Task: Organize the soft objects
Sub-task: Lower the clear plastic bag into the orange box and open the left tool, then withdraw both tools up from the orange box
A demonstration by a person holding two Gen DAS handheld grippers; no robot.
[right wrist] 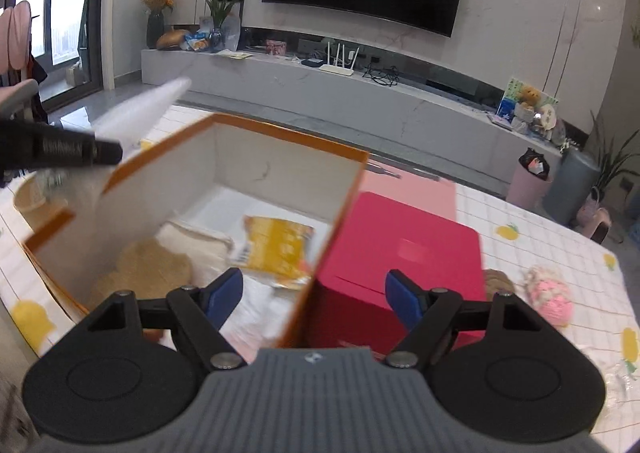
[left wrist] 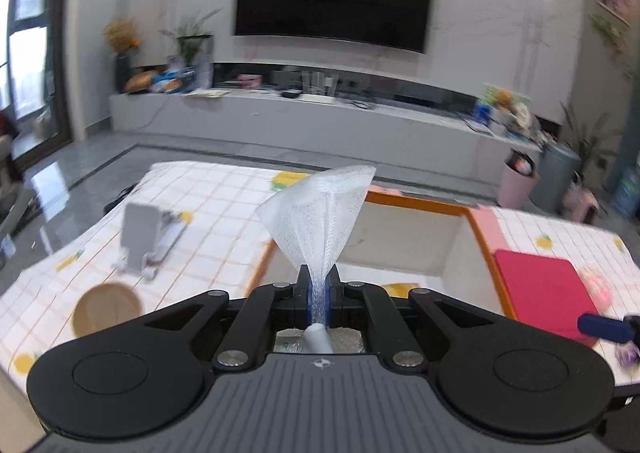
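My left gripper (left wrist: 318,281) is shut on the narrow end of a white foam mesh sleeve (left wrist: 320,209), which fans out upward above the near-left side of an open box with an orange rim (left wrist: 420,203). In the right wrist view the right gripper (right wrist: 316,297) stands open above the box's near corner, with nothing pressed between its blue pads (right wrist: 226,293). Inside the box (right wrist: 288,141) lie a yellow packet (right wrist: 276,249), a beige fluffy piece (right wrist: 148,269) and white cloth (right wrist: 200,245). The left gripper (right wrist: 60,149) and its mesh sleeve (right wrist: 140,113) show at the left.
A red box (right wrist: 400,253) stands against the open box's right side, and a pink knitted toy (right wrist: 550,295) lies right of it on the checked tablecloth. A phone on a stand (left wrist: 140,241) and a round wooden coaster (left wrist: 106,313) sit left of the box. A blue finger of the right gripper (left wrist: 604,327) shows at the right edge.
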